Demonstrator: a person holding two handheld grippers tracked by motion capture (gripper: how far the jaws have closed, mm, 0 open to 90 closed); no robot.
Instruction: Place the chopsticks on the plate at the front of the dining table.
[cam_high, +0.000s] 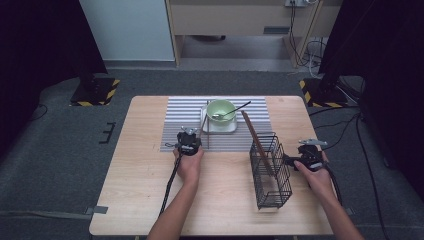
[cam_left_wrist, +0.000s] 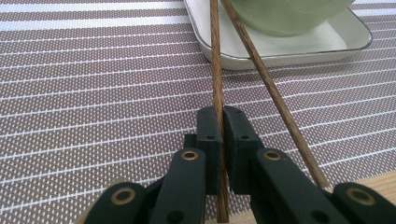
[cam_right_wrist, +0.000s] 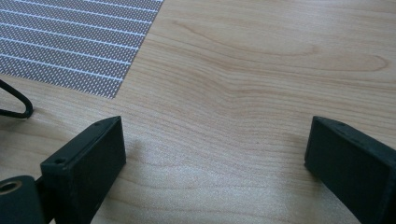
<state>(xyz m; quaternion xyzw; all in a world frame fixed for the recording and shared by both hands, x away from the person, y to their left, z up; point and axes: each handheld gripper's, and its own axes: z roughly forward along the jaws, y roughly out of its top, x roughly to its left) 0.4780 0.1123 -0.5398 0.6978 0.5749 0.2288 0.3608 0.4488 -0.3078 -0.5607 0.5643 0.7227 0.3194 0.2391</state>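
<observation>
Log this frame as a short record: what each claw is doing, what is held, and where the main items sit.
left claw: shut on one chopstick, over the striped mat
second chopstick: loose, beside the held one, its far end on the tray
right claw: open, nothing between the jaws, over bare table
bowl: green, on the tray, spoon in it
rack: black wire, near the right hand, a brown utensil standing in it

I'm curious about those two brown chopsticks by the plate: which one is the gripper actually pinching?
The left chopstick, running straight between the left gripper's closed jaws. The other chopstick slants off to the right, outside them.
</observation>
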